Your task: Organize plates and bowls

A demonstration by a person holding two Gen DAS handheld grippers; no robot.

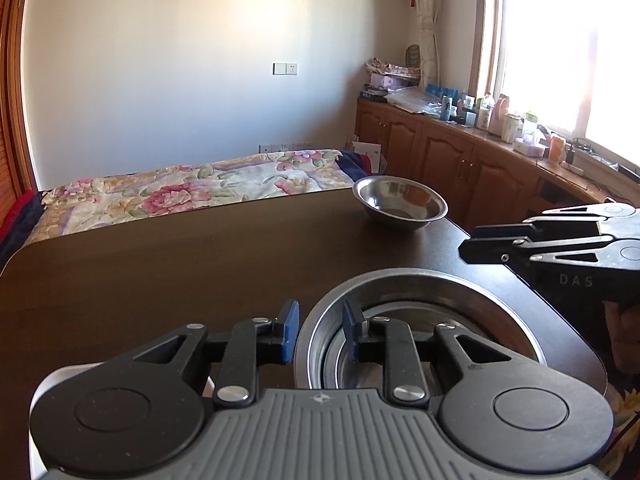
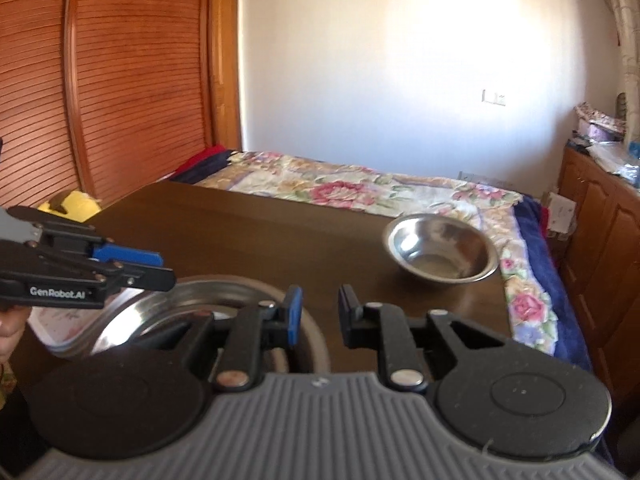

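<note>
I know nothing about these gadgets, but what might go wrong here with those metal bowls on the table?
The lone steel bowl sits close to the dark table's far corner beside the bed, so a clumsy grab might push it off. The left gripper straddles the rim of the nested bowls with open jaws; smooth metal may slip when pinched. The right gripper hovers nearby, so the two might collide.

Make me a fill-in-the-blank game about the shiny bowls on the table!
1. The small bowl standing alone on the table is made of ____.
2. The left gripper has one finger on each side of the big bowl's ____.
3. The right gripper is holding ____.
4. The blanket on the bed is printed with ____.

Missing words: metal; rim; nothing; flowers
</note>
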